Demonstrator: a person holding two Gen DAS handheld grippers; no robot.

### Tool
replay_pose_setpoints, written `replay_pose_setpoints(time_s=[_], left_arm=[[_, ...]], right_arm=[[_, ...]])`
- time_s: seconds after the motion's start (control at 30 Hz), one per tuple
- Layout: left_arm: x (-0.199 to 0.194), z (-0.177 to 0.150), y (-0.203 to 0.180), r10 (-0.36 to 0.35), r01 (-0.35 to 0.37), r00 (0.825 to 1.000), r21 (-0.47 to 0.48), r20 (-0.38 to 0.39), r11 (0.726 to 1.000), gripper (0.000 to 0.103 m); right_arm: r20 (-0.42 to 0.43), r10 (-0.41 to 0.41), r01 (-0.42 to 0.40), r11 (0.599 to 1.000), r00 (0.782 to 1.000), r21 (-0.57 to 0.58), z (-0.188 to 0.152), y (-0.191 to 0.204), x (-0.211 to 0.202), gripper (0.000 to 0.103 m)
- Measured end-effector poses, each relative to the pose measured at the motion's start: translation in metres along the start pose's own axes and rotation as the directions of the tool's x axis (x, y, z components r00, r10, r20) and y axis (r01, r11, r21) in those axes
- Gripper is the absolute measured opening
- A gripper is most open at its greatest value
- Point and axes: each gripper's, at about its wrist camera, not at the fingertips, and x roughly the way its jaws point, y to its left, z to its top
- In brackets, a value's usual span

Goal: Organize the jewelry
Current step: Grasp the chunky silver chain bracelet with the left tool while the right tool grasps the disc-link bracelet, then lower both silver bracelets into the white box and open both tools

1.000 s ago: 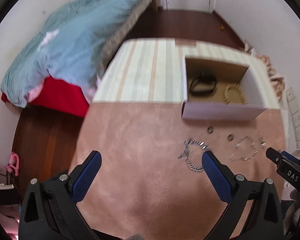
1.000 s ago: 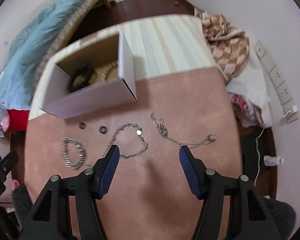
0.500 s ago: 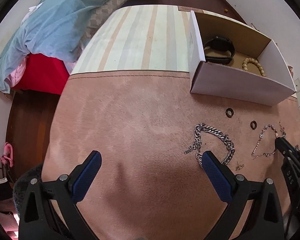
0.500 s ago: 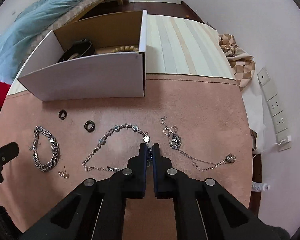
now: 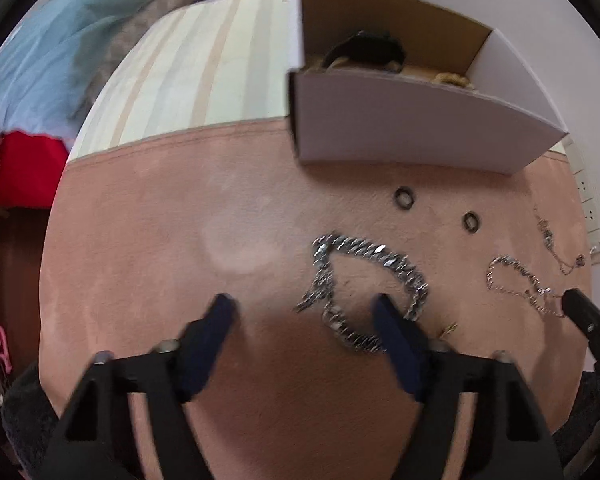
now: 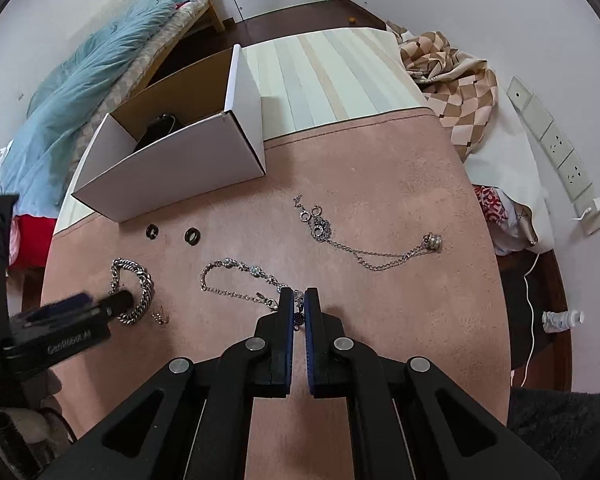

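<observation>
On the pink cloth lie a thick silver chain bracelet (image 5: 364,280), two dark rings (image 5: 404,198), a thin beaded bracelet (image 6: 240,280) and a long thin necklace (image 6: 364,246). An open white box (image 6: 172,172) holds a black watch and a bead bracelet. My left gripper (image 5: 304,312) is open, low over the thick chain, its right finger inside the loop. My right gripper (image 6: 299,304) is shut on the end of the thin beaded bracelet, which lies on the cloth.
A small gold earring (image 6: 161,317) lies beside the thick chain. A striped mat (image 6: 332,80) lies behind the box. A checked cloth (image 6: 452,72) and wall sockets are at the right; a bed with a blue quilt (image 6: 80,88) at the left.
My left gripper has come down and forward over the thick chain and narrowed. My right gripper shut half a second ago and stays shut on the thin bracelet.
</observation>
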Motion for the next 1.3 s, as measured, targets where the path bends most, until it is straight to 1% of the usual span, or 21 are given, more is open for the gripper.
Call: replay_pose_setpoints(time_s=[0.03, 0.07, 0.13, 0.2, 0.4, 0.57, 0.7, 0.73, 0.83, 0.93, 1.03, 1.13, 1.2, 1.27, 1.3], left_arm=[[-0.003, 0.001, -0.002, -0.004, 0.004, 1.000, 0.006, 0.008, 1.000, 0.036], [-0.005, 0.002, -0.003, -0.012, 0.012, 1.000, 0.005, 0.020, 1.000, 0.004], [-0.005, 0.006, 0.003, -0.068, 0.069, 0.998, -0.033, 0.014, 0.997, 0.004], [-0.009, 0.007, 0.014, -0.138, 0.139, 0.990, -0.085, 0.019, 0.987, 0.003], [-0.034, 0.000, 0.035, -0.185, 0.191, 0.981, -0.120, 0.065, 0.974, 0.003], [-0.064, -0.001, 0.053, -0.213, 0.228, 0.970, -0.122, 0.120, 0.966, 0.003], [-0.092, 0.010, 0.059, -0.222, 0.241, 0.958, -0.087, 0.179, 0.967, 0.003], [-0.102, 0.012, 0.055, -0.226, 0.245, 0.954, -0.077, 0.198, 0.966, 0.003], [-0.129, 0.020, 0.051, -0.245, 0.264, 0.938, -0.048, 0.245, 0.963, 0.003], [-0.155, 0.036, 0.049, -0.271, 0.288, 0.919, -0.017, 0.285, 0.958, 0.003], [-0.175, 0.058, 0.042, -0.274, 0.277, 0.906, 0.037, 0.323, 0.960, 0.003], [-0.178, 0.080, 0.037, -0.271, 0.267, 0.903, 0.059, 0.334, 0.962, 0.003], [-0.172, 0.092, 0.034, -0.268, 0.263, 0.905, 0.061, 0.330, 0.963, 0.003], [-0.160, 0.106, 0.031, -0.272, 0.267, 0.912, 0.058, 0.307, 0.962, 0.003], [-0.151, 0.113, 0.029, -0.272, 0.265, 0.919, 0.064, 0.286, 0.962, 0.003]], right_arm=[[-0.001, 0.000, 0.000, 1.000, 1.000, -0.001, 0.000, 0.000, 0.000, 0.005], [-0.003, 0.003, -0.003, 1.000, 1.000, 0.000, 0.000, 0.000, 0.000, 0.005], [-0.010, 0.025, -0.025, 1.000, 1.000, 0.010, 0.001, 0.000, -0.002, 0.005], [-0.010, 0.051, -0.051, 0.998, 0.999, 0.022, 0.003, 0.001, -0.005, 0.005], [0.020, 0.145, -0.146, 0.989, 0.989, 0.038, 0.014, 0.011, -0.027, 0.005], [0.054, 0.204, -0.205, 0.979, 0.977, 0.012, 0.029, 0.025, -0.049, 0.005], [0.071, 0.238, -0.237, 0.971, 0.969, -0.030, 0.044, 0.037, -0.069, 0.005], [0.079, 0.249, -0.247, 0.968, 0.965, -0.041, 0.049, 0.040, -0.075, 0.005], [0.105, 0.281, -0.274, 0.959, 0.954, -0.075, 0.064, 0.049, -0.096, 0.005], [0.122, 0.309, -0.297, 0.949, 0.943, -0.106, 0.082, 0.058, -0.113, 0.005], [0.147, 0.316, -0.297, 0.944, 0.937, -0.141, 0.104, 0.069, -0.127, 0.005], [0.167, 0.306, -0.279, 0.946, 0.937, -0.166, 0.130, 0.079, -0.130, 0.005], [0.161, 0.298, -0.271, 0.947, 0.941, -0.170, 0.145, 0.084, -0.123, 0.005], [0.146, 0.288, -0.263, 0.950, 0.946, -0.171, 0.158, 0.088, -0.113, 0.005], [0.133, 0.277, -0.254, 0.952, 0.952, -0.172, 0.165, 0.090, -0.105, 0.005]])
